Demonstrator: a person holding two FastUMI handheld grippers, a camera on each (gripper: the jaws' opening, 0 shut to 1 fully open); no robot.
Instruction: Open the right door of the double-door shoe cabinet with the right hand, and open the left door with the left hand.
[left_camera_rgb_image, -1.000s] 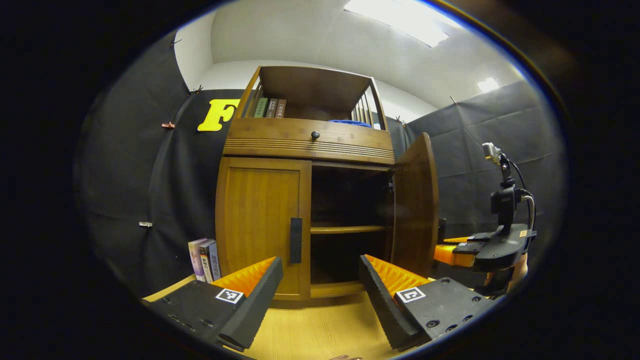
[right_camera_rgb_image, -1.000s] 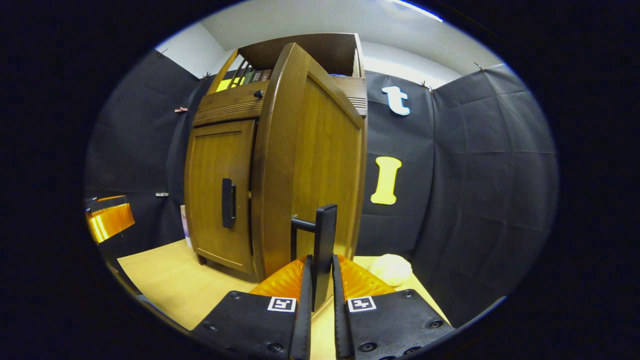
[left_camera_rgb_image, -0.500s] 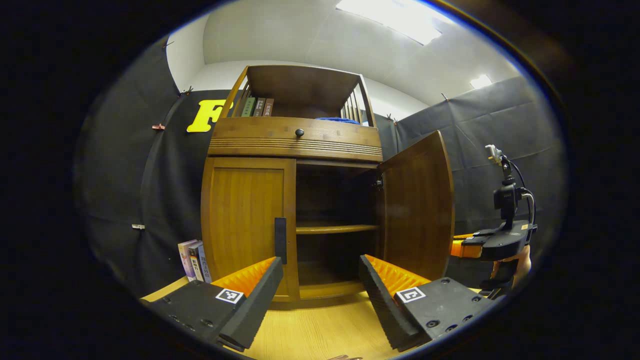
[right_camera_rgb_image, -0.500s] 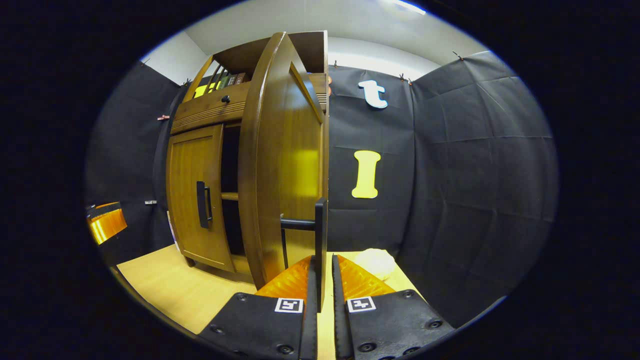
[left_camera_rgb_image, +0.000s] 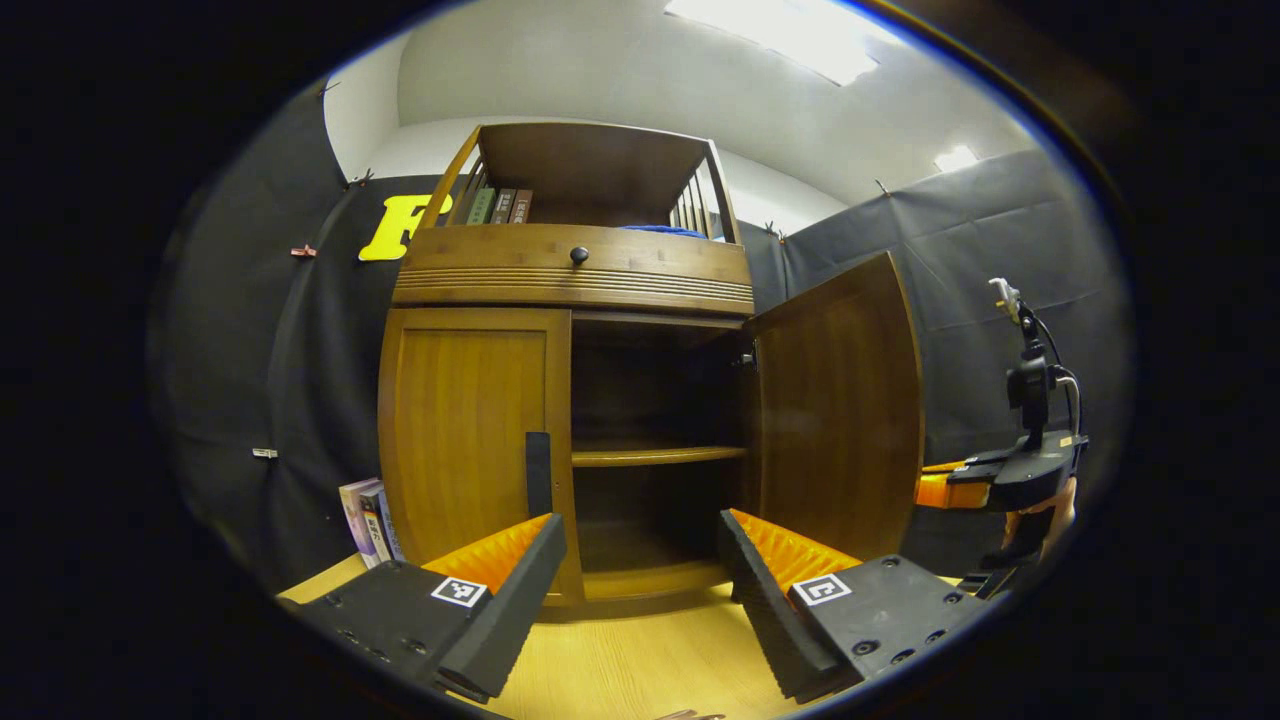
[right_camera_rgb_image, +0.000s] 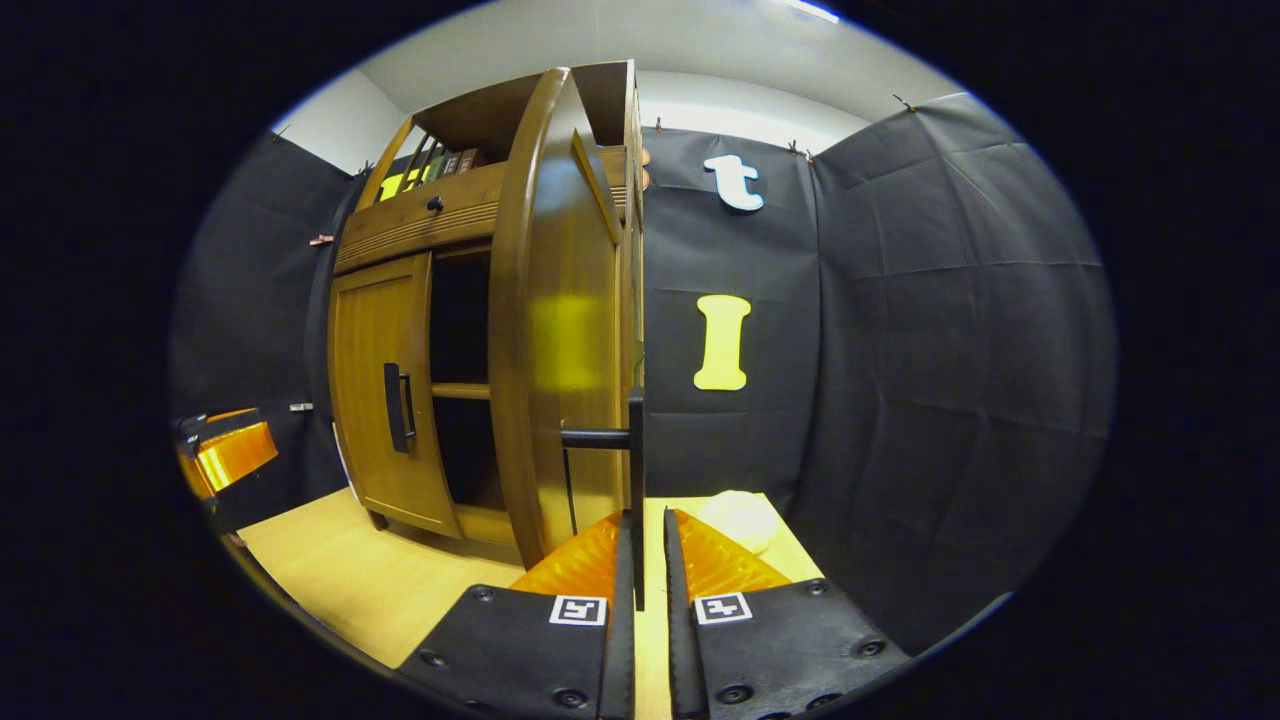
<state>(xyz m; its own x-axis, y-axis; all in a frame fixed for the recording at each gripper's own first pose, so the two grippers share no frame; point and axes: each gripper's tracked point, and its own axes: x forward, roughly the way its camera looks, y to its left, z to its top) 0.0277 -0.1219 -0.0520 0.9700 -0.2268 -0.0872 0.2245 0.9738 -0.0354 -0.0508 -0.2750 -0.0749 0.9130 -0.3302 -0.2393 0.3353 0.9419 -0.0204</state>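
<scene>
Wooden left cabinet door (left_camera_rgb_image: 470, 450) shut; upright dark bar handle (left_camera_rgb_image: 538, 472) dead ahead of left hand-held gripper (left_camera_rgb_image: 640, 570), jaws spread, empty. Right hand-held gripper (right_camera_rgb_image: 640, 560) clenched on right door's black handle (right_camera_rgb_image: 634, 470).

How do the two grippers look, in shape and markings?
The left gripper has two wedge-shaped fingers with ribbed inner faces, each on a dark block that carries a small square black-and-white marker and screws. The right gripper has the same blocks and markers; in the left gripper view a small camera on a stalk with a black cable stands on it.

Probably a recording booth: black cloth walls (right_camera_rgb_image: 930, 300) surround a wooden cabinet (left_camera_rgb_image: 570, 270).
</scene>
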